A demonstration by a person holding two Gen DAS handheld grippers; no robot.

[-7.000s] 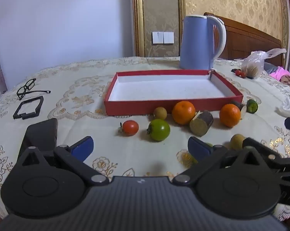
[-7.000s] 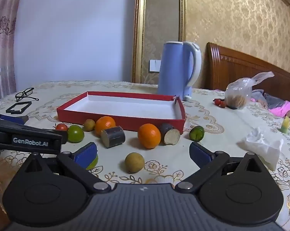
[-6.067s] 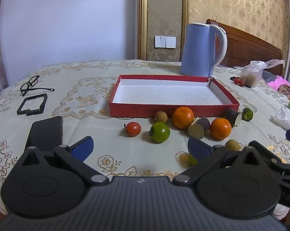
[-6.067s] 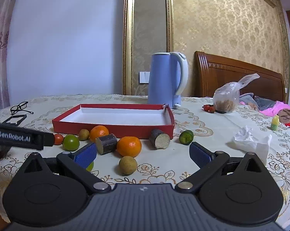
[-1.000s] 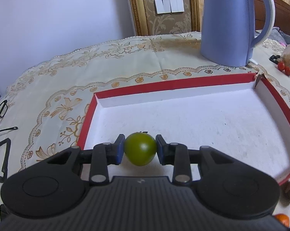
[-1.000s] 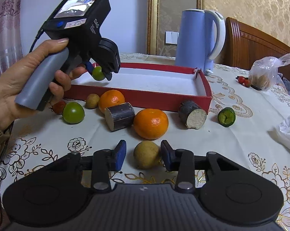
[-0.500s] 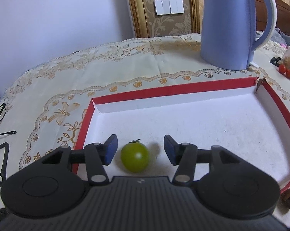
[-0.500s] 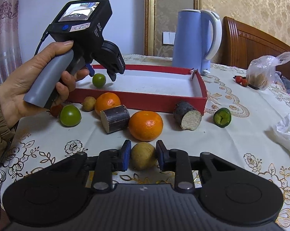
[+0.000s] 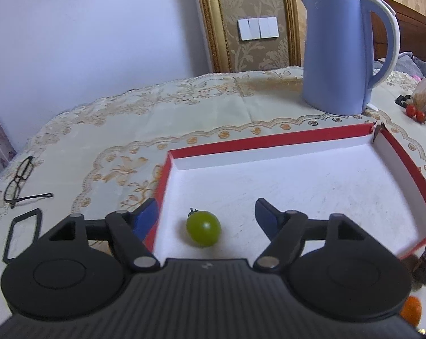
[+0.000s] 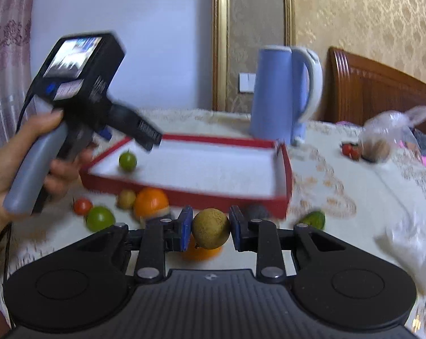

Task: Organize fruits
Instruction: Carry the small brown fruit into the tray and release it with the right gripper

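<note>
Left wrist view: left claw (image 9: 205, 217) released, spread around green tomato (image 9: 203, 232) inside red tray (image 9: 269, 140); right claw (image 10: 209, 228) clenched on brown fruit (image 10: 210, 228).

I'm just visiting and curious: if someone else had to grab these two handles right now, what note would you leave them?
Left tongs: open, hovering over the red tray's near-left corner, holding nothing.
Right tongs: shut on a round tan fruit, lifted in front of the tray.
Done: one small green tomato lies in the tray.
Left: put the tan fruit in the tray, then the rest on the tablecloth in front of it: a red tomato, a bigger green tomato, a small tan fruit, an orange and a cut green fruit. The right view is blurred, so others may be hidden.
</note>
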